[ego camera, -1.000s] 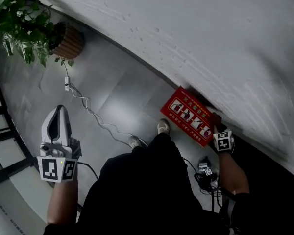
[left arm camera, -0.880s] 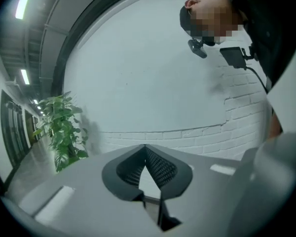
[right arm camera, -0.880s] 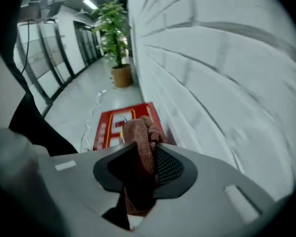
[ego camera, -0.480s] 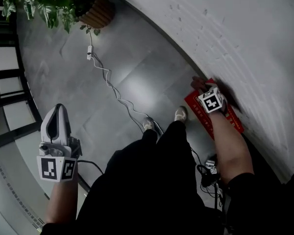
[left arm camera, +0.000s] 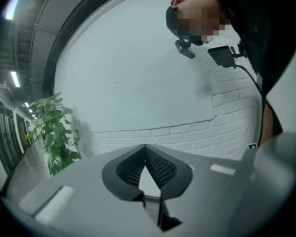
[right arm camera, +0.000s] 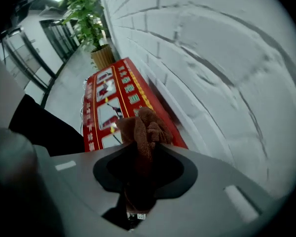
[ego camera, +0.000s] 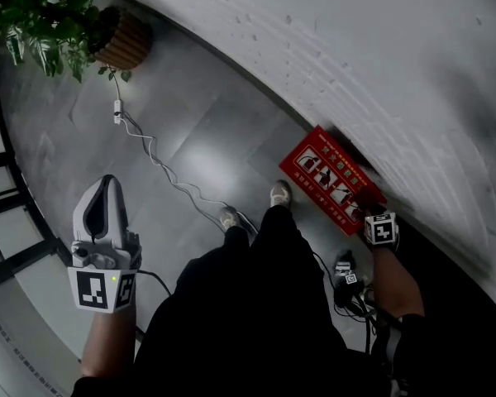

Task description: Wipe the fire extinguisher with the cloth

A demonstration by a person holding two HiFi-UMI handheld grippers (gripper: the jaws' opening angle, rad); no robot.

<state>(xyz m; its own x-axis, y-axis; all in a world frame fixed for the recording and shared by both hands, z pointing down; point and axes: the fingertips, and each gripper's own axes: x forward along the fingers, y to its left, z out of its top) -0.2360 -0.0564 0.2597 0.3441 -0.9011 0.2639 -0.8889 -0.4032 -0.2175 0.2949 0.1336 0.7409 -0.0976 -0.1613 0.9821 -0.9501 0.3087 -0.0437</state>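
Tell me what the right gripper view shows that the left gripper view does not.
Only the right gripper view: the right hand-held gripper shut on a brown cloth, and the red fire extinguisher box beyond it. Only the left gripper view: the left hand-held gripper, jaws together and empty, and the gear on the person's head. Both: the white brick wall and the potted plant.

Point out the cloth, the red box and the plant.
cloth (right arm camera: 147, 127), right gripper view, bunched end
red box (ego camera: 326, 179), head view, printed face
plant (ego camera: 33, 15), head view, leaves
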